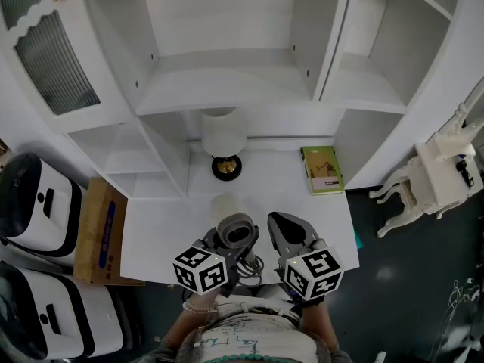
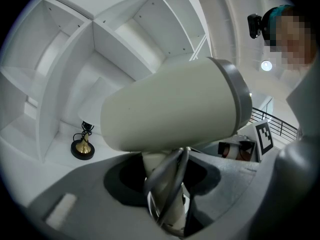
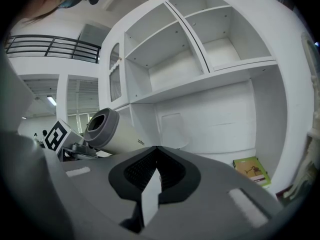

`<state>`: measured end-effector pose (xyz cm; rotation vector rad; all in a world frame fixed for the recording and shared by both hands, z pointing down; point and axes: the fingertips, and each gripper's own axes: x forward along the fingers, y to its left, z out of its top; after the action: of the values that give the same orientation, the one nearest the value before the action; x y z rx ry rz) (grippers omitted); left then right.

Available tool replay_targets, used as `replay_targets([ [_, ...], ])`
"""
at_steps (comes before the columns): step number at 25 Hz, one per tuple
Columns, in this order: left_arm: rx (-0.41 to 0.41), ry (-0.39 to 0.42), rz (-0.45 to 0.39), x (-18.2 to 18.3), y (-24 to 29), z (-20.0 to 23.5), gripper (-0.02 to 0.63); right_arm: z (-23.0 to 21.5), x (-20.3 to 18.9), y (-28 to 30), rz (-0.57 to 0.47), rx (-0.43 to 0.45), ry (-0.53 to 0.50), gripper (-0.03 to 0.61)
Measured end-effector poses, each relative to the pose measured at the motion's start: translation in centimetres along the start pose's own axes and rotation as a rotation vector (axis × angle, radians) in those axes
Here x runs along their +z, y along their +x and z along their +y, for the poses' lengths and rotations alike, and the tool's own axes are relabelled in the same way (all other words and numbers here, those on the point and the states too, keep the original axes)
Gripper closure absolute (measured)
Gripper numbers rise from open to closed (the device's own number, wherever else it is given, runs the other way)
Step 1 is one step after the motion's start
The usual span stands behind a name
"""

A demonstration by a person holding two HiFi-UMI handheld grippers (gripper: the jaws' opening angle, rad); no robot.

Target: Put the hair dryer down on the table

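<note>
Hair dryer is held over the front part of the white worktop, not lying on it. The left hand-held gripper is clamped on its handle. Its own view shows this well: the cream barrel fills the middle, and the grey cord is looped against the handle between the jaws. The head view shows only the grey rear ring from above.

The right hand-held gripper is just beside it, with jaws closed together and nothing between them. Its view shows the dryer at the left and a green book at the right. At the back of the worktop stands a lamp.
</note>
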<state>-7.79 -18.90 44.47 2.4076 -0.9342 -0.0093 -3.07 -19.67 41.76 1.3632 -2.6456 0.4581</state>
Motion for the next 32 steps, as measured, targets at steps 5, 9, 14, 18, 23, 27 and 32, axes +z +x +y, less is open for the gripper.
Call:
replay_targets([
  [5,0.007,-0.003,0.014,-0.3,0.3,0.5,0.442,-0.3,-0.3,0.3,0.004,-0.001,0.008,0.551],
  [9,0.022,-0.002,0.014,-0.2,0.7,0.5,0.442,-0.9,-0.1,0.4,0.009,0.015,0.003,0.551],
  [14,0.056,-0.014,0.003,-0.2,2.3,0.0,0.442,-2.4,0.1,-0.1,0.033,0.049,-0.011,0.551],
  [18,0.086,-0.028,-0.009,-0.3,3.9,-0.7,0.442,-4.1,0.6,-0.7,0.05,0.075,-0.022,0.551],
  [23,0.119,-0.039,-0.02,-0.6,5.4,-1.5,0.442,-5.8,0.6,-1.5,0.065,0.108,-0.029,0.551],
  [27,0.139,-0.042,-0.022,-0.9,6.3,-1.9,0.442,-6.6,0.4,-1.9,0.074,0.131,-0.028,0.551],
  [32,0.156,-0.037,-0.017,-1.0,7.0,-2.1,0.442,-7.2,0.4,-1.9,0.073,0.152,-0.026,0.551],
])
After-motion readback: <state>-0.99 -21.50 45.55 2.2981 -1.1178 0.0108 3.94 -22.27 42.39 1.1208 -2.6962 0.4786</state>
